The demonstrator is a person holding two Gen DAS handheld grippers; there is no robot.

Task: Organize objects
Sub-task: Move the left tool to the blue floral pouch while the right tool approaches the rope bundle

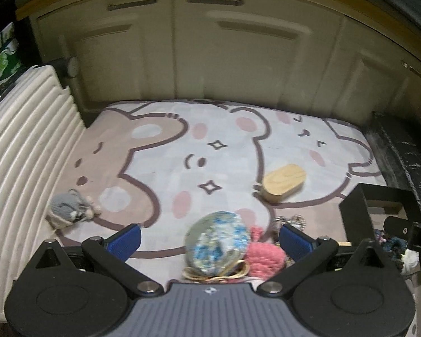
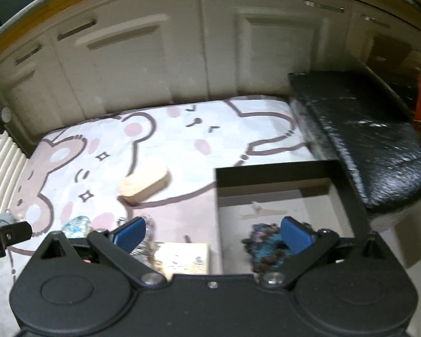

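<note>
Both grippers are spread and hold nothing. Between the fingers of the left gripper (image 1: 209, 238), a blue-white ball (image 1: 218, 243) lies on the mat (image 1: 160, 151), with a pink yarn piece (image 1: 263, 254) at its 3 o'clock. The wooden box (image 1: 284, 183) sits at 1 o'clock. The right gripper (image 2: 213, 234) hovers at the black tray (image 2: 275, 172), where a dark scrunchie (image 2: 266, 248) lies.
</note>
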